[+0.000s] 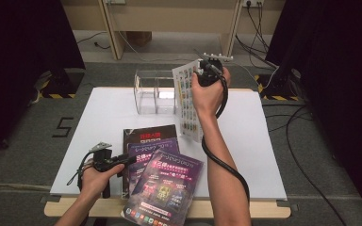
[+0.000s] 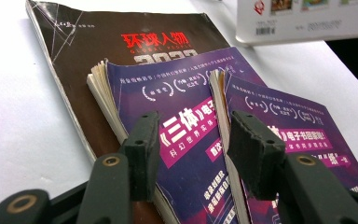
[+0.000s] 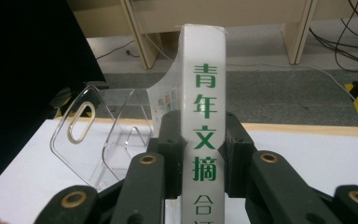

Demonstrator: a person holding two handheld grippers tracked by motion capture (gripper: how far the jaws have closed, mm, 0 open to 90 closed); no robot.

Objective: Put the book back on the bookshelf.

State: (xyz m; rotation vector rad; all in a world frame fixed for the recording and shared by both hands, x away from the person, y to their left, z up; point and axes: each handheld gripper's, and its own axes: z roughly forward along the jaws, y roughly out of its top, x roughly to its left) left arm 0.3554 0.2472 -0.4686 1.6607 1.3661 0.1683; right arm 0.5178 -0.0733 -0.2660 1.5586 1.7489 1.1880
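My right gripper (image 1: 206, 71) is shut on the spine of a white magazine (image 1: 188, 100), held upright above the table's far middle; in the right gripper view the white spine (image 3: 204, 126) with green characters stands between the two pads. A clear acrylic rack (image 1: 154, 92) stands just left of it, and its curved wall (image 3: 100, 135) lies close ahead. My left gripper (image 1: 125, 161) rests open at the near left, its fingers (image 2: 142, 149) over the purple magazines (image 2: 191, 154). Two purple magazines (image 1: 165, 183) overlap on a dark brown one (image 1: 143, 133).
The white tabletop (image 1: 108, 110) has bare room at the left and the right. A pale wooden frame (image 1: 169, 19) stands beyond the table, with cables (image 1: 306, 141) on the grey floor at the right. Dark curtains flank both sides.
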